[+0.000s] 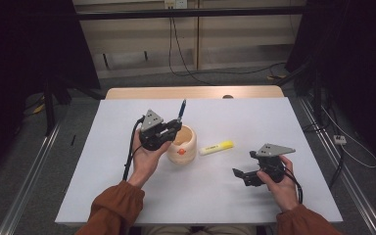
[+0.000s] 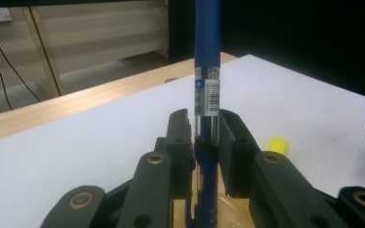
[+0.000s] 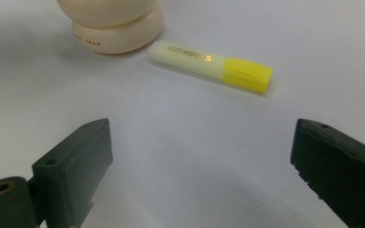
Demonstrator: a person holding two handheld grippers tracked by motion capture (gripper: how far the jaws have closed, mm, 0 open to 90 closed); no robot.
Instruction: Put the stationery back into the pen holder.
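My left gripper (image 1: 175, 128) is shut on a blue pen (image 1: 181, 110) and holds it upright over the mouth of a cream-coloured holder (image 1: 183, 146). In the left gripper view the blue pen (image 2: 206, 80) stands between the two black jaws, its lower end down inside the holder (image 2: 233, 209). A yellow highlighter (image 1: 216, 147) lies on the white table just right of the holder. My right gripper (image 1: 238, 176) rests low at the right, open and holding nothing. In the right gripper view the highlighter (image 3: 211, 66) lies ahead of the wide-apart jaws, with the holder (image 3: 114, 26) behind it.
The white tabletop (image 1: 127, 196) has bare room on its left side and along the front edge. A wooden strip (image 1: 191, 92) runs along the far edge. Cables trail on the floor beyond, and dark curtains hang at both sides.
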